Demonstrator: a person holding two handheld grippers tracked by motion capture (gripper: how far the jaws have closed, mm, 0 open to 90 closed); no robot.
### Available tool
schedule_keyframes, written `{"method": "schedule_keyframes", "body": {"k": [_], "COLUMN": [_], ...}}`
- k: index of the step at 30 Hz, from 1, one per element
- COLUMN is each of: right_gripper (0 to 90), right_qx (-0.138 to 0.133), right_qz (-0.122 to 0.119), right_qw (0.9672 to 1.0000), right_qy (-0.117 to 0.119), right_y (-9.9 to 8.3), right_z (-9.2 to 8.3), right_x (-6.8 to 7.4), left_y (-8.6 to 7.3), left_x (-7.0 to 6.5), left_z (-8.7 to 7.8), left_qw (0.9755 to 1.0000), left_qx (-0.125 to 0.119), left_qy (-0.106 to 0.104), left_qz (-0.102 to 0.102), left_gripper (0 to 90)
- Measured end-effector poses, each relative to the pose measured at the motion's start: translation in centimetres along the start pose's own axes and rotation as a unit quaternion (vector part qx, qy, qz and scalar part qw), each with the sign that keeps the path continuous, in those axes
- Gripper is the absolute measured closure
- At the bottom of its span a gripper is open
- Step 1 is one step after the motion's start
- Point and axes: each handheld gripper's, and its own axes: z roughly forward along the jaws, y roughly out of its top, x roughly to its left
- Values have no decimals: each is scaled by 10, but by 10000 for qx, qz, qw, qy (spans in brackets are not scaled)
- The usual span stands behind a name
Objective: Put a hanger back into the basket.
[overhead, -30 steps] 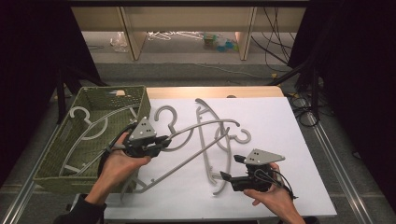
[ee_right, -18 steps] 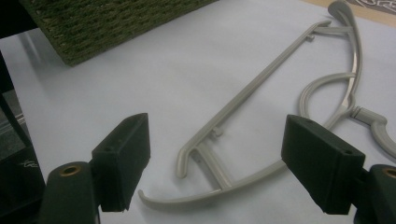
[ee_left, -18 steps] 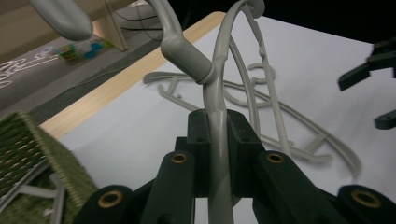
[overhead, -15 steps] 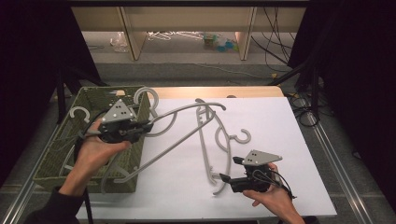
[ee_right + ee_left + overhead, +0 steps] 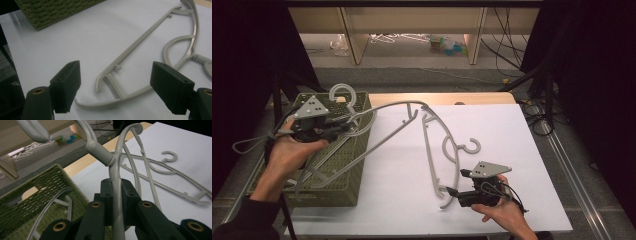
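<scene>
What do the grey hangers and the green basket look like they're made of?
Held hanger: looks like moulded plastic, matt grey with a soft sheen and a seam at the hook collar. Hanger on the table: same grey plastic, with thin moulded ribs and pegs. Basket: olive green with a woven texture, likely fabric or woven fibre; can't tell which.

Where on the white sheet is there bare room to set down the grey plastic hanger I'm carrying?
The far right of the white sheet, beyond the flat grey hanger, is bare. So is the near strip between the green woven basket and the right gripper. The middle is crowded: the carried grey hanger, clamped in the left gripper, spans it from the basket.
</scene>
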Motion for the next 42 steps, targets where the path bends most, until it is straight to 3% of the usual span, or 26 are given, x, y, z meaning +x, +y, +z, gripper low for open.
{"method": "schedule_keyframes", "body": {"k": [1,2,3,4,5,6,7,9,10,15,19,30,34,37,42], "right_gripper": [257,257,257,257,258,258,258,258,258,252,239,211,203,206,209], "right_qx": [0,-3,-1,-1,4,13,22,-1,25,-1,10,12,1,21,76], "right_qz": [0,-2,14,14,17,20,3,21,18,42,50,133,115,124,142], "right_qw": [10000,10000,10000,10000,10000,10000,10000,10000,10000,10000,10000,9999,9999,9999,9999], "right_qy": [0,-11,-14,-14,-8,-9,-1,-13,10,-32,-28,-30,-34,-30,-10], "right_y": [0,0,0,0,0,0,0,0,0,0,0,0,-1,-1,-1], "right_z": [0,0,0,0,0,1,1,1,1,1,1,2,3,4,5], "right_x": [0,0,0,0,0,0,0,0,-1,-2,-2,-2,-2,-2,-2], "left_y": [0,-1,-3,-3,-5,-6,-8,-11,-15,-26,-32,-47,-54,-61,-69], "left_x": [0,2,13,13,15,20,24,31,39,56,69,96,107,115,122], "left_z": [0,0,-4,-4,-6,-5,-8,-10,-11,-11,-11,-15,-17,-17,-13], "left_qw": [10000,9998,9998,9998,9993,9991,9992,9982,9979,9958,9946,9922,9898,9888,9889], "left_qx": [0,-113,-119,-119,-143,-267,-210,-314,-273,-208,-195,-32,-69,-5,166], "left_qy": [0,50,122,122,231,216,271,371,453,673,752,1023,1116,1230,1241], "left_qz": [0,-170,-96,-96,-274,-257,-210,-355,-367,-580,-686,-705,-878,-850,-801], "left_gripper": [812,812,812,811,811,811,812,812,811,811,811,811,812,811,811]}}
